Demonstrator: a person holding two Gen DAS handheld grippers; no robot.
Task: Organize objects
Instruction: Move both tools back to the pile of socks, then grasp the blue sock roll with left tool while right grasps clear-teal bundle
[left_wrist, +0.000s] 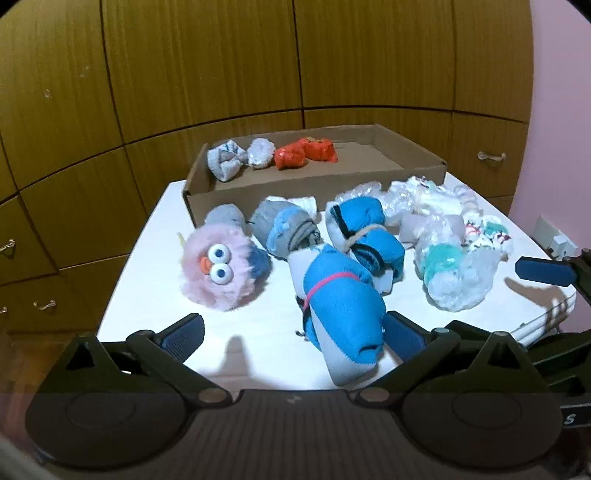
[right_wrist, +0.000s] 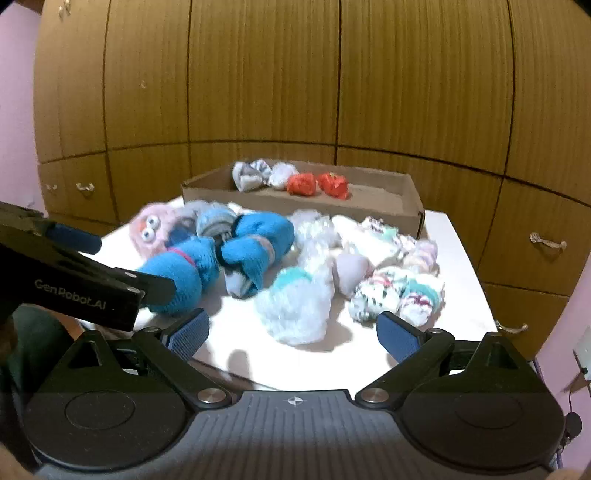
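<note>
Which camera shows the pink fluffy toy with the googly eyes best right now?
The left wrist view: the pink fluffy toy sits close, sharp and unobstructed. In the right wrist view it is farther off, blurred and partly hidden behind blue sock bundles.

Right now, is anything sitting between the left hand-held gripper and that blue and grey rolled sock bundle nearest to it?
Nothing visible. The left hand-held gripper stands open, and the blue and grey rolled sock bundle with the pink band lies just ahead on the white table, its near end by the right-side finger. The fluffy pink toy with googly eyes sits off to the left.
</note>
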